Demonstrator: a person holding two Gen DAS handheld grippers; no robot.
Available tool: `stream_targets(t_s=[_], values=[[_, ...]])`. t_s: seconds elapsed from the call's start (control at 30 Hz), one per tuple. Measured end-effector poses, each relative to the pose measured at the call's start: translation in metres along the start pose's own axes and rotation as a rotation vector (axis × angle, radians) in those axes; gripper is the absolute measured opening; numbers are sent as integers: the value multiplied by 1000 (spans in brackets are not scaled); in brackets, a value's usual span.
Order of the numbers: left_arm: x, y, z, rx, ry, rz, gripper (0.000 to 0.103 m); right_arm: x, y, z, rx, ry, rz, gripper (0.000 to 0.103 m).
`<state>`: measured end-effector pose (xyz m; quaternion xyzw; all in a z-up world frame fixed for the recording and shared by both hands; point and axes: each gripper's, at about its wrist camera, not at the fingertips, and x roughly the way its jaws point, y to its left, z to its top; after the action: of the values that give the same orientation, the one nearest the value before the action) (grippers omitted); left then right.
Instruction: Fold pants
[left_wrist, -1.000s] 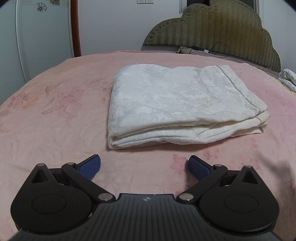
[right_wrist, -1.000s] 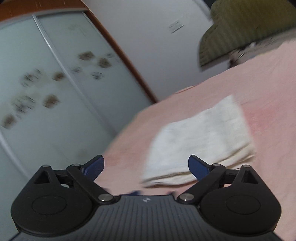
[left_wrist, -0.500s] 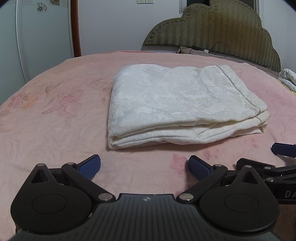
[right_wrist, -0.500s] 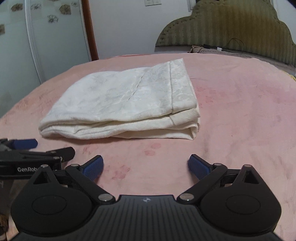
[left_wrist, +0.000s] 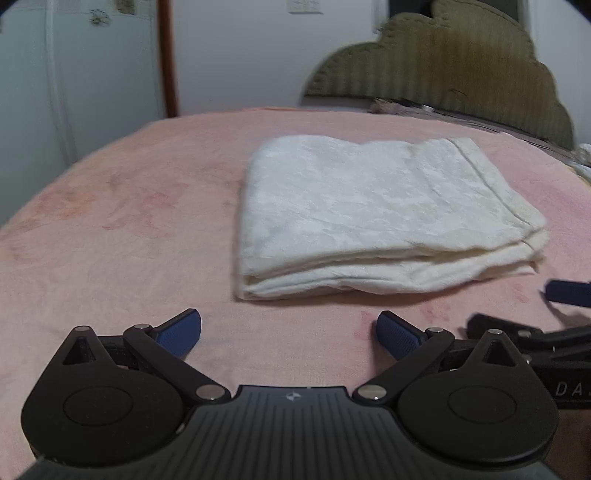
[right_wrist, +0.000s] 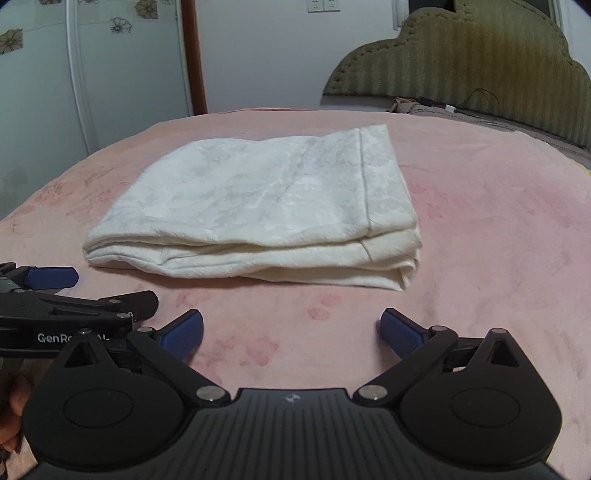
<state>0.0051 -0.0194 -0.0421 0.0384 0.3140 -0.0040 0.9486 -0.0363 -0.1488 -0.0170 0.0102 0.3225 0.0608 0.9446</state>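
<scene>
Two grippers hover low over the pink bed (left_wrist: 110, 258), empty. Left gripper (left_wrist: 289, 330) and right gripper (right_wrist: 291, 330) both have fingers spread wide. Folded white pants (right_wrist: 266, 206) lie just beyond the fingertips, untouched.

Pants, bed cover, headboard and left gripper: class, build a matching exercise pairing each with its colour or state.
Things:
1. pants
2. bed cover
3. headboard
4. left gripper

Descriptions:
A. olive green, scalloped top
B. pink with faint flowers
C. jaws open, holding nothing
D. white, folded in layers

Pairs: 1-D, 2-B, 3-A, 4-C
</scene>
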Motion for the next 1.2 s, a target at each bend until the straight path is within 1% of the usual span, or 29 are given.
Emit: stream_targets(t_s=[0.03, 0.07, 0.13, 0.2, 0.5, 0.67, 0.83, 1.2], values=[[-1, 1, 0, -4, -5, 28, 103, 3, 1, 0, -5, 11, -1, 103], [0, 3, 1, -8, 1, 41, 103, 6, 0, -1, -1, 26, 1, 103], [5, 8, 2, -27, 31, 21, 103, 7, -2, -2, 10, 24, 7, 103], [6, 10, 2, -46, 31, 13, 103, 7, -2, -2, 7, 24, 4, 103], [6, 9, 1, -45, 30, 12, 103, 8, 1, -3, -3, 22, -7, 103], [7, 10, 1, -47, 29, 9, 103, 7, -3, -3, 30, 6, -65, 103], [5, 11, 1, -41, 26, -14, 103, 9, -3, -3, 27, 19, -67, 103], [5, 9, 0, -33, 28, -12, 103, 9, -2, -3, 28, 20, -67, 103]])
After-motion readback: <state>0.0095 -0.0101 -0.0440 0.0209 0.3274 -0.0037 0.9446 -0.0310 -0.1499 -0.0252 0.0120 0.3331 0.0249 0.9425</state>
